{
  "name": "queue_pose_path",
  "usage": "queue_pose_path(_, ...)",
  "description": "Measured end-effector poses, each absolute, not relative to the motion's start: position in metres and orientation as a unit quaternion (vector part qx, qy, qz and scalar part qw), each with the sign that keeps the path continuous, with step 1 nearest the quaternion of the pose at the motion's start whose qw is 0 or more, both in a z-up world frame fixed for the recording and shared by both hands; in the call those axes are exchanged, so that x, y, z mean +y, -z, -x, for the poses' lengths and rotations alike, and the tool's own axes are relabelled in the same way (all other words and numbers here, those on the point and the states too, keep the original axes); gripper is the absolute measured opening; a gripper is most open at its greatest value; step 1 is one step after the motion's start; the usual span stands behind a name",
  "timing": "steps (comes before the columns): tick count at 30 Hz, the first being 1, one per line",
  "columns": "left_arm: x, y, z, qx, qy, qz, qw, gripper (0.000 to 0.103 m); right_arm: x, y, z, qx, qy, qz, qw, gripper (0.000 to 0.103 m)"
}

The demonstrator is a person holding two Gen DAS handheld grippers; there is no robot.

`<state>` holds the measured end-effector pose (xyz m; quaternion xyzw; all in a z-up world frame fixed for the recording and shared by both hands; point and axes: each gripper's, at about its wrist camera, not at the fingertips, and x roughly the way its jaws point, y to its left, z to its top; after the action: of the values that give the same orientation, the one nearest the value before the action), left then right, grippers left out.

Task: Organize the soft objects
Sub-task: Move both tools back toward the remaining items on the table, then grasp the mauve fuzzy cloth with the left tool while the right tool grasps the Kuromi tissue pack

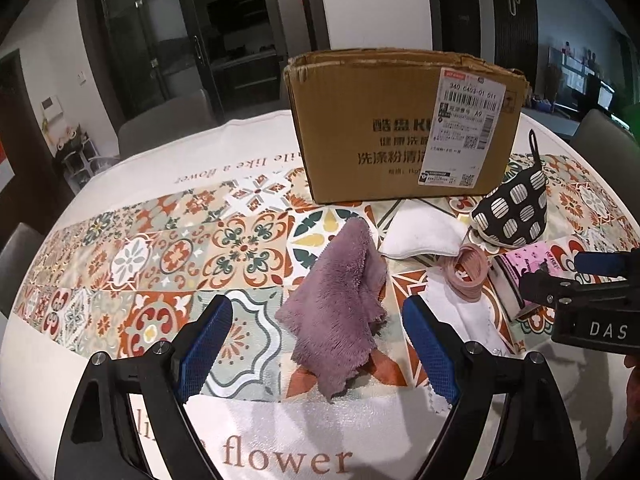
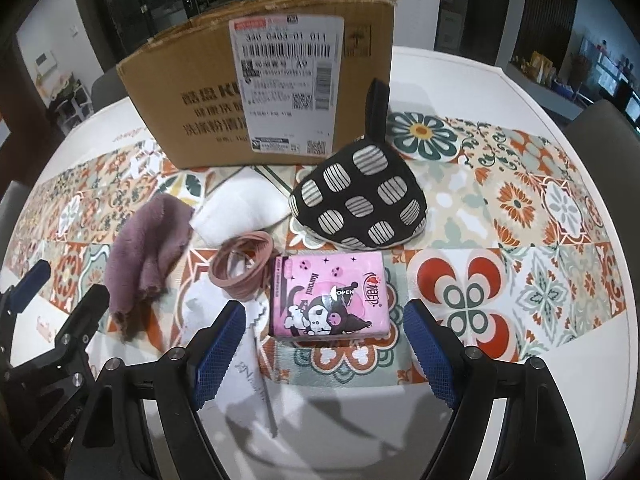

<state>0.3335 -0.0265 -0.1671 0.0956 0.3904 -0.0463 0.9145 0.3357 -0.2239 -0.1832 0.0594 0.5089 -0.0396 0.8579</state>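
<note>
A fluffy purple cloth [image 1: 340,304] lies crumpled on the patterned tablecloth, between and just beyond my open left gripper [image 1: 320,344]; it also shows in the right wrist view [image 2: 146,256]. A pink tissue pack [image 2: 330,294] lies flat just ahead of my open right gripper [image 2: 324,344]; it also shows in the left wrist view [image 1: 516,276]. A white folded cloth [image 2: 240,212], a coil of pink bands [image 2: 244,268] and a black spotted mitt [image 2: 360,200] lie before the open cardboard box [image 2: 256,80]. Both grippers are empty.
The box [image 1: 400,128] stands at the table's far side. A thin white sheet [image 2: 248,356] lies under the bands and near my right gripper. The right gripper [image 1: 580,292] shows at the left view's right edge. Chairs stand around the table.
</note>
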Motion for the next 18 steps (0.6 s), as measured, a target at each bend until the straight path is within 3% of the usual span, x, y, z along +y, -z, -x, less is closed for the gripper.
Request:
queue_pose_path(15,-0.03,0.2,-0.363,0.423,0.05,-0.093,0.9,0.086,-0.227,0.211,-0.352,0.537,0.052,-0.056,0.84,0.082)
queue_pose_path(18,-0.03,0.204,-0.367,0.43,0.056,-0.09,0.897,0.076,-0.227,0.212,-0.352,0.536,0.053,-0.056,0.841,0.082)
